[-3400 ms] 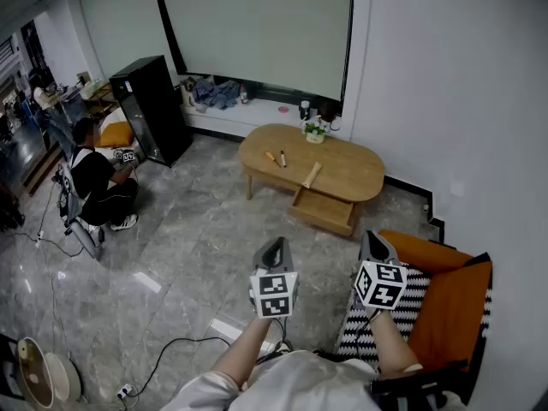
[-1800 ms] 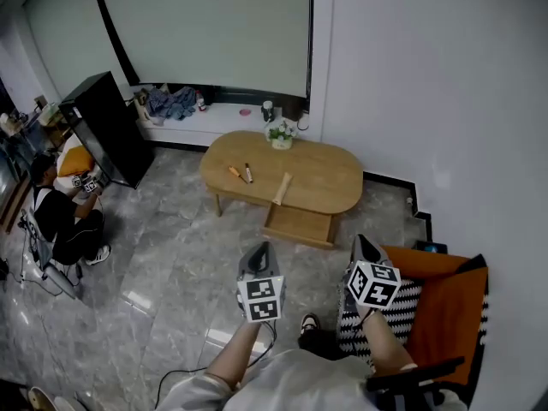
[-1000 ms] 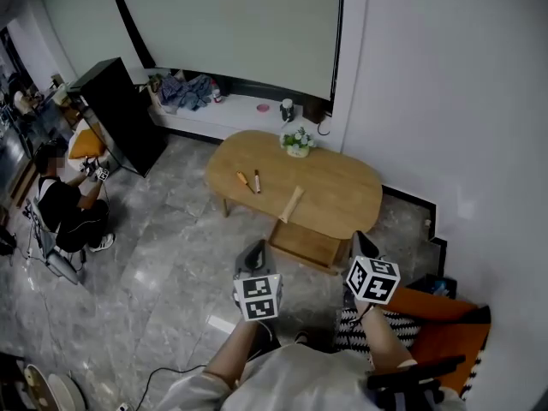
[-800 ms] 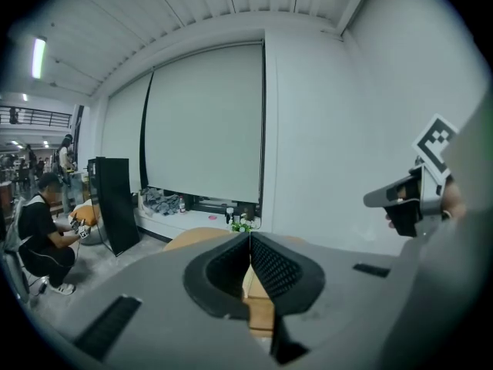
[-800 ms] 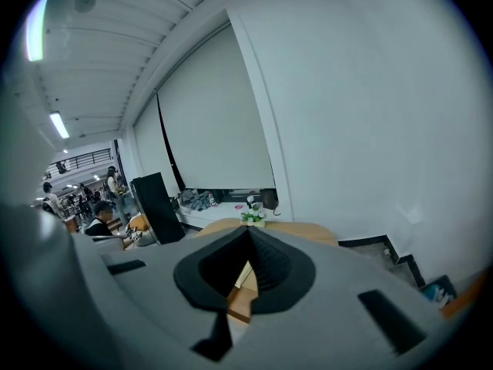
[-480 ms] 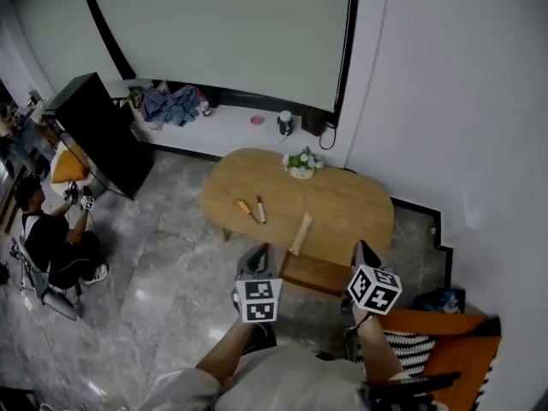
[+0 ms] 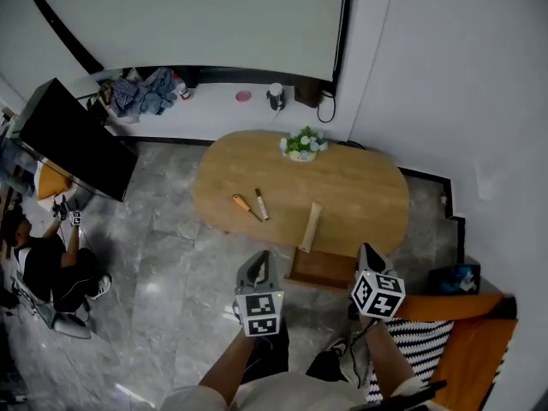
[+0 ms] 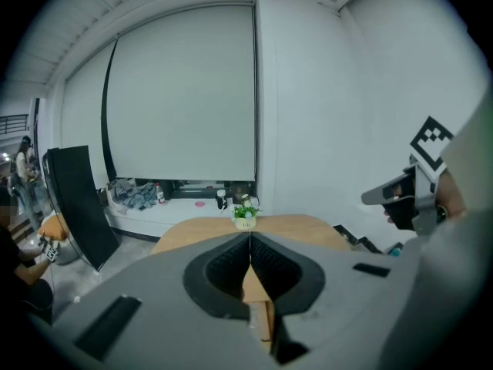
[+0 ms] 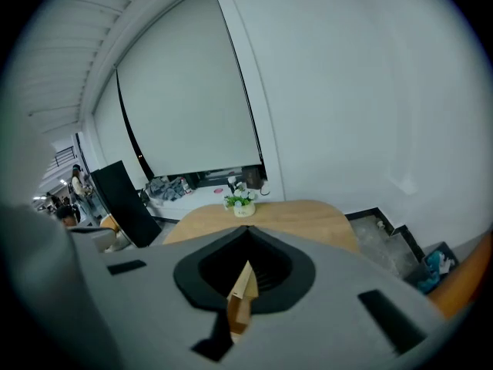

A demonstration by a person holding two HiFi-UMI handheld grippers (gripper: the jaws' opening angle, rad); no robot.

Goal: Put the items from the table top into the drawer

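- Where the head view meets its left edge, a person (image 7: 38, 264) sits on the grey floor (image 7: 163, 264), near a black cabinet (image 7: 73, 139).
- Beyond the cabinet, a low white ledge (image 7: 205, 116) along the wall carries a heap of clothes (image 7: 141, 92), a small pink thing (image 7: 243, 96) and a cup (image 7: 275, 95).
- The oval wooden table (image 7: 360, 187) fills the middle, and a small potted plant (image 7: 301, 144) stands near its far edge.
- Two small items lie just beside each other on the table's left half: an orange-handled one (image 7: 242, 204) and a slimmer brown one (image 7: 260, 205). Both are too small to name.
- A wooden strip (image 7: 310, 226) lies at the table's near edge, just above the drawer (image 7: 324, 268), which stands pulled out below the top.
- The left gripper (image 7: 262, 255) hangs over the floor just short of the table, left of the drawer. Its own view shows the jaws pressed together with nothing between them.
- The right gripper (image 7: 366, 249) hangs by the drawer's right corner, and its jaws are likewise closed on nothing.
- An orange chair (image 7: 479, 341) with a black-and-white striped cushion (image 7: 419, 341) sits at the lower right.
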